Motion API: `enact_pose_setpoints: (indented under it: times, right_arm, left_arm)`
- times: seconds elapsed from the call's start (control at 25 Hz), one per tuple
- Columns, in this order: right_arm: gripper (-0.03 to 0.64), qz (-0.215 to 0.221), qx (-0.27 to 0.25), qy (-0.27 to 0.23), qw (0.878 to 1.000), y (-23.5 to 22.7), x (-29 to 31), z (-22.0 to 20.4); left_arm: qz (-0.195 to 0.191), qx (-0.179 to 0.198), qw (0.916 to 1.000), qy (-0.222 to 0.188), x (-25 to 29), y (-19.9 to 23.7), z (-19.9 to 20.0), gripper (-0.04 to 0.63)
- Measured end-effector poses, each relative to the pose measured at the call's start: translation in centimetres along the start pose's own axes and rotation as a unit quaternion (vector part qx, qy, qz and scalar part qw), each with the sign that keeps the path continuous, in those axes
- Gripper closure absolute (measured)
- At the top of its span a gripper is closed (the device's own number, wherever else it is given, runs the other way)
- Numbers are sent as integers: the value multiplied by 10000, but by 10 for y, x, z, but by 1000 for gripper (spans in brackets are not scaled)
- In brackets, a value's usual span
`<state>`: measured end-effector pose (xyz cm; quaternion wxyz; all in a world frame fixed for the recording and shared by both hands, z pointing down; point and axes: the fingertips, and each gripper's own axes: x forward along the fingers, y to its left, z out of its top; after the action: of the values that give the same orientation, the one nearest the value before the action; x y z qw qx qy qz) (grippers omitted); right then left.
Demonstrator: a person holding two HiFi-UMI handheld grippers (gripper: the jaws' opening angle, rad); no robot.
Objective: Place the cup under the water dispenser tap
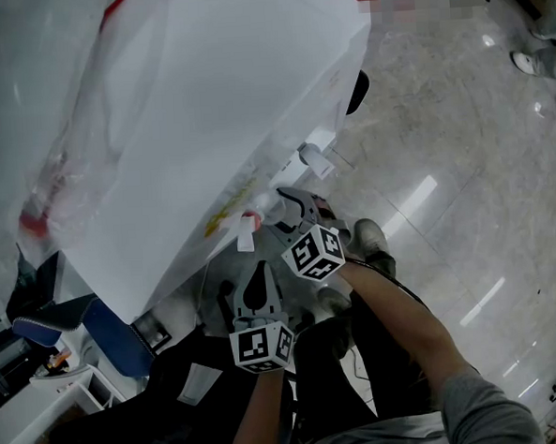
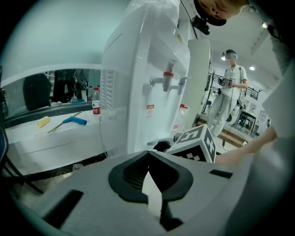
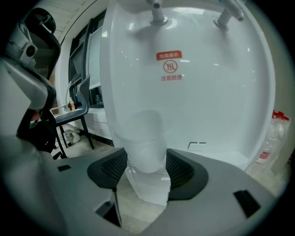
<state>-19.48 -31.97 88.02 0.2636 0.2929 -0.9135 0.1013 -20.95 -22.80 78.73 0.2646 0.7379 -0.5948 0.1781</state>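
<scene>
A translucent plastic cup [image 3: 145,150] sits upright between the black pads [image 3: 184,171] of my right gripper [image 3: 146,171], which is shut on it. The cup is close to the white water dispenser's [image 3: 193,92] front, low down and roughly below the left of two taps [image 3: 156,14]. The other tap [image 3: 226,14] is further right. In the head view the right gripper [image 1: 287,208] reaches in under the dispenser [image 1: 206,127]. My left gripper [image 1: 256,288] hangs back beside it. Its jaws [image 2: 147,156] meet at the tips, shut with nothing held.
A red warning label [image 3: 169,67] marks the dispenser front. A blue office chair [image 1: 106,335] stands at the left. A white counter [image 2: 55,138] holds a bottle [image 2: 95,107] and a blue tool [image 2: 76,120]. A person [image 2: 228,97] stands at the back right on the glossy floor [image 1: 464,196].
</scene>
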Motion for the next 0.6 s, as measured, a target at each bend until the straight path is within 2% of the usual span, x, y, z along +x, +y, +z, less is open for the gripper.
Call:
enact_pose_setpoints:
  times: [0.36,0.6]
  right_arm:
    - [331,98,-110,26,9999,5,0,-2]
    - [330,74,128,65,9999,4,-22,-8]
  left_arm:
    - [33,8,10000,-14,-1,0,0,586]
    - [57,-7,10000,-18,-10,-4,7,586]
